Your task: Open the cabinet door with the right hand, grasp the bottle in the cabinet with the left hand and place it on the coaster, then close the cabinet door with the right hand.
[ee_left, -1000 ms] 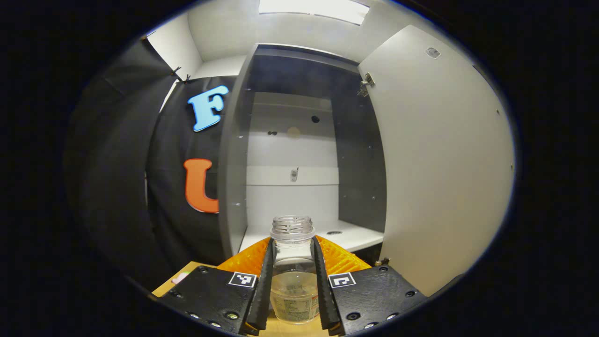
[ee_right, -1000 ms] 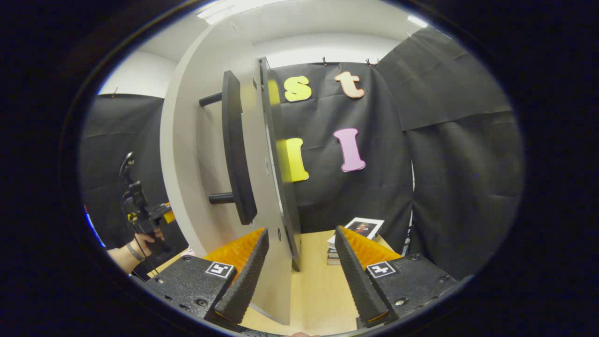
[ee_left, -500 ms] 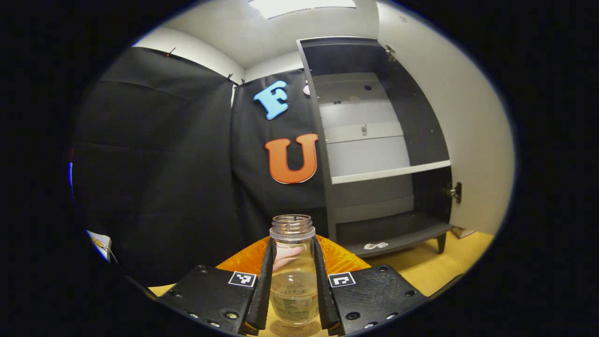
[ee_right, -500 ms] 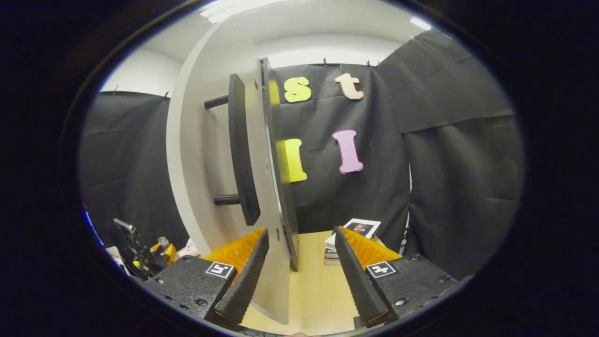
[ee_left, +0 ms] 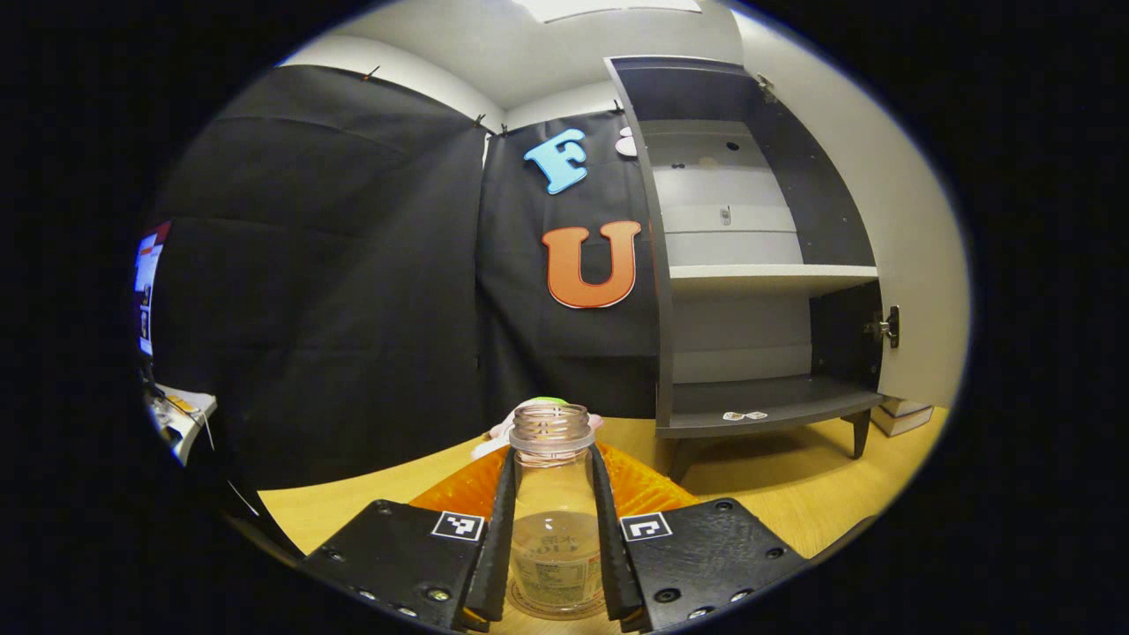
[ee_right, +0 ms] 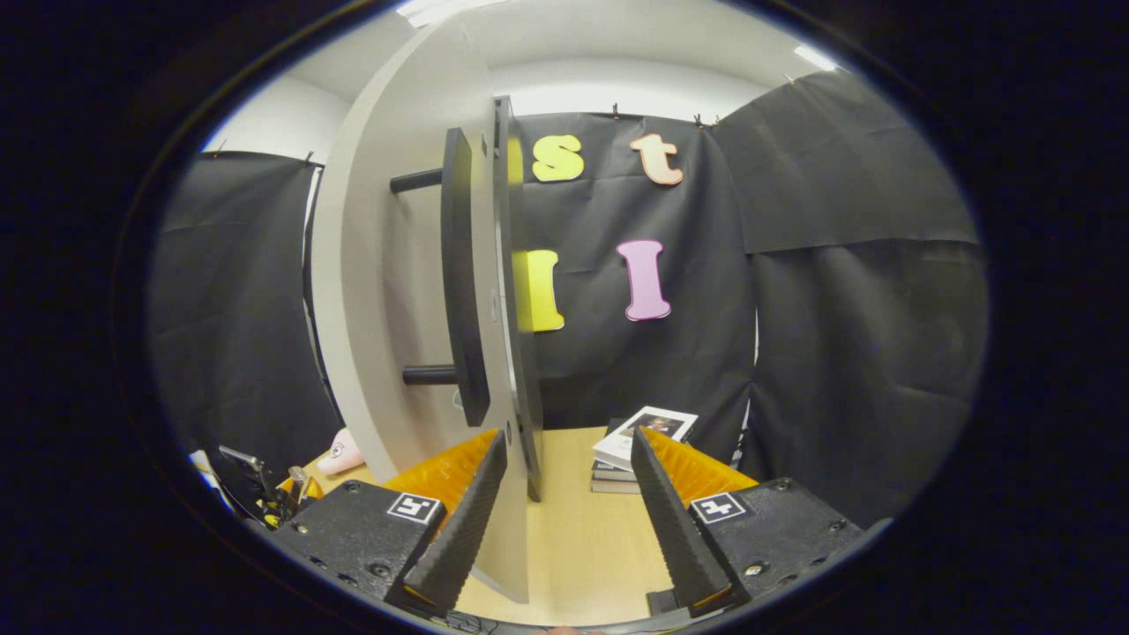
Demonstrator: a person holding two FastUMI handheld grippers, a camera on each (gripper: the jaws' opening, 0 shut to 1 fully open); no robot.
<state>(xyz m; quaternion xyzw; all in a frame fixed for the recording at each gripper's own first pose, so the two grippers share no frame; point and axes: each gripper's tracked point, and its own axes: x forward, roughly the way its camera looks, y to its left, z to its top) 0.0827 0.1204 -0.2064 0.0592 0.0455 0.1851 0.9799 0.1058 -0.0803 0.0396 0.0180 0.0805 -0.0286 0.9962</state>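
Left gripper clamps the clear bottle low over the table, open cabinet at two o'clock; right gripper gapes astride the cabinet door edge

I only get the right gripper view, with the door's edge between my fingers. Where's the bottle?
Observer: The left gripper is shut on the bottle, outside the cabinet, low over the wooden table.
Operator: Does it have a cap on?
Observer: No, its threaded mouth is open, with a little clear liquid low inside.
Operator: Is anything left in the cabinet?
Observer: Two small pale scraps lie on its bottom shelf.
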